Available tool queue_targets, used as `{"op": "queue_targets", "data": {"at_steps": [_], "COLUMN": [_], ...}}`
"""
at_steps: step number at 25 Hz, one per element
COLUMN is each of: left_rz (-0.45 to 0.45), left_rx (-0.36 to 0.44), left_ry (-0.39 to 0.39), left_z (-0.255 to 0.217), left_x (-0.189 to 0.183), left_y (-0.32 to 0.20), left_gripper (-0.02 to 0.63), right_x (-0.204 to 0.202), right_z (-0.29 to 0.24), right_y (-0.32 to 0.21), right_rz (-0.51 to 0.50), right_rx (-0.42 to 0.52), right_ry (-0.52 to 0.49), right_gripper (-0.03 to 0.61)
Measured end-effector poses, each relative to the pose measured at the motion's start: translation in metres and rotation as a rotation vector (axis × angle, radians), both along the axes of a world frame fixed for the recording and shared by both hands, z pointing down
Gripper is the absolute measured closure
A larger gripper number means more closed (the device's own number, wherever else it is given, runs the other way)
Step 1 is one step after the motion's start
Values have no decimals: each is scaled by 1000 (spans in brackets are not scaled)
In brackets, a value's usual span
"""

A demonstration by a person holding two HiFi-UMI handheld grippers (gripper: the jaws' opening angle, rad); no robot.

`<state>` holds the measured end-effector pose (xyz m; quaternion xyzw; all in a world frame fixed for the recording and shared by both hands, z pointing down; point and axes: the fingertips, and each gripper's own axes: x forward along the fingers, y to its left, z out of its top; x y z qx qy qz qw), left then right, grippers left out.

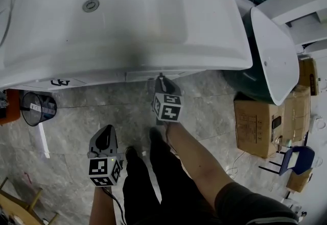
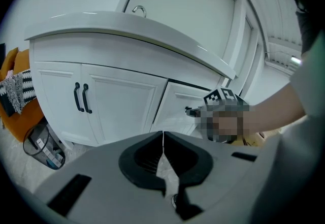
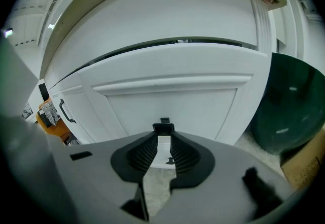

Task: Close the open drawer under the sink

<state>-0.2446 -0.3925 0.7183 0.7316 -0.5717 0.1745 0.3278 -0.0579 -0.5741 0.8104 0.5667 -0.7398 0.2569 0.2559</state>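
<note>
The white sink (image 1: 127, 20) tops a white cabinet. Its drawer front (image 3: 172, 96) fills the right gripper view, with a thin dark gap along its upper edge. The small black drawer handle (image 3: 164, 127) sits right at the tips of my right gripper (image 3: 163, 139), whose jaws stand a little apart; the handle is wider than the gap and lies across the tips, not between the pads. In the head view the right gripper (image 1: 161, 82) reaches under the sink's front edge. My left gripper (image 1: 104, 136) hangs back over the floor, shut on nothing (image 2: 162, 139).
Two cabinet doors with black handles (image 2: 81, 97) are left of the drawer. A black wire bin (image 1: 37, 107) stands at the left. A dark green tub with a white rim (image 1: 271, 55), cardboard boxes (image 1: 258, 122) and a blue chair (image 1: 299, 160) crowd the right.
</note>
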Motion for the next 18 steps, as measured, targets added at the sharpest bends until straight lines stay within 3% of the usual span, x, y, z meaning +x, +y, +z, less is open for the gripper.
{"op": "queue_targets", "data": {"at_steps": [13,18], "left_rz": [12,27], "left_rx": [-5,12], "left_ry": [-4,14], "left_z": [6,-1], "left_x": [-8,-9], "left_y": [-7,-7], "left_gripper": [598,598], "right_x": [-3,-1], "right_z": [0,-20], "right_y": [-20,-15], "right_rz": [9,75], "right_rx": [16,21], "right_ry": [7,-96], "right_gripper": [492,495]}}
